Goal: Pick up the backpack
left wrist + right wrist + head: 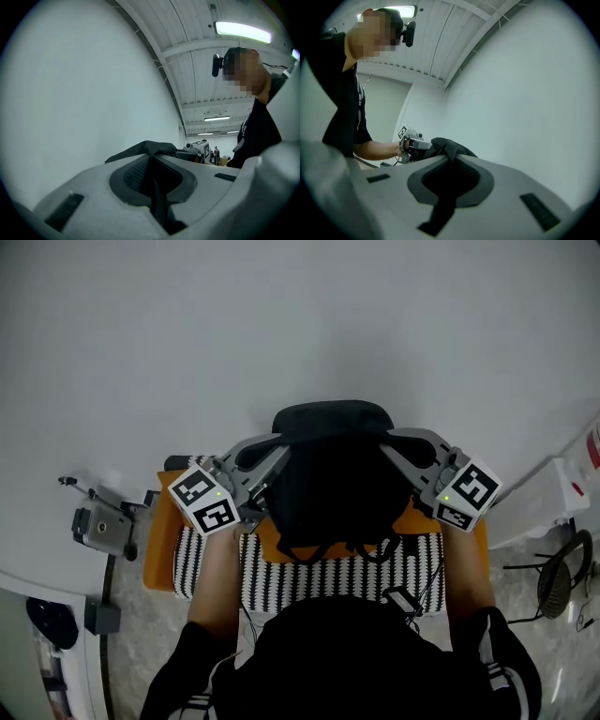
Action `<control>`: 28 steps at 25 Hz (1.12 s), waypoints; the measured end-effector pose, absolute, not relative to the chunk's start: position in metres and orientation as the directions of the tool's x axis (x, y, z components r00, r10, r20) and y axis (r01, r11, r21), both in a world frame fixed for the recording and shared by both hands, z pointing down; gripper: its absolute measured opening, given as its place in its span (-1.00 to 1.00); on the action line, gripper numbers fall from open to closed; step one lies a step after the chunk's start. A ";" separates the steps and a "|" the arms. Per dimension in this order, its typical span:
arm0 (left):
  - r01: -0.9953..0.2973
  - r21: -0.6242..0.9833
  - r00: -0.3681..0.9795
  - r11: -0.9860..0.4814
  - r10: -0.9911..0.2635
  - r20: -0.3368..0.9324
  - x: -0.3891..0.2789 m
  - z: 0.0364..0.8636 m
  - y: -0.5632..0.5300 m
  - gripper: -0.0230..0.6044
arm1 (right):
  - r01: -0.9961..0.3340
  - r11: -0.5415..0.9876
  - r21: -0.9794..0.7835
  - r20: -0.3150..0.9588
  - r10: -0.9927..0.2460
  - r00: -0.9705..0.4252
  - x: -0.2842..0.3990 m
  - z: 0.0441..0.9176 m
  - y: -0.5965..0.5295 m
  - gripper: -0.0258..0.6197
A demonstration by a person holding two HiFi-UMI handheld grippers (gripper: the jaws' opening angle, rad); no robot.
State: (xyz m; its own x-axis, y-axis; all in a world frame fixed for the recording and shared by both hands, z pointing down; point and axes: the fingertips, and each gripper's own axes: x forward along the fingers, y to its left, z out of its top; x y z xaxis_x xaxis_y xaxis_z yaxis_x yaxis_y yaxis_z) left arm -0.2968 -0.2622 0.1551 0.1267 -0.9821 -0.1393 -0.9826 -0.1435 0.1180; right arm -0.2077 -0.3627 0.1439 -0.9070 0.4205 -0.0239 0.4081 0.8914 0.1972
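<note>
The white surface (300, 324) fills most of what you see ahead of you in the head view, and in both gripper views it runs beside the jaws as a pale blank plane.

In front of your chest hangs the black backpack (333, 474), held between your two grippers and clear of the orange seat (155, 549) below it. A black-and-white striped cushion (328, 582) lies on that seat, and the pack's lower edge and loose straps show against it.

Your left gripper (270, 465) comes in at the pack's upper left corner and your right gripper (396, 454) at its upper right, the two facing each other across the top of the bag. Both are clenched on it. In the left gripper view the jaws are pressed together on a fold of black fabric that runs down the seam between them, with the bunched top of the pack rising just beyond. In the right gripper view the jaws likewise pinch a black strip of the bag, and your other gripper shows past it, gripped in your hand.

Off to your left a small grey device (98, 526) sits apart from the seat.
</note>
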 end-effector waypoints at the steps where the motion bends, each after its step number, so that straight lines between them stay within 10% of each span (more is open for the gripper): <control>1: -0.983 0.110 0.130 -0.146 -0.982 -0.139 -0.296 0.152 -0.264 -0.82 | 0.406 0.893 0.195 -0.031 0.419 -0.907 -0.207 0.141 -0.364 -0.83; 28: -0.976 0.013 0.209 -0.216 -0.958 -0.196 -0.265 0.096 -0.269 -0.82 | 0.397 0.902 0.170 -0.158 0.423 -0.892 -0.176 0.087 -0.369 -0.83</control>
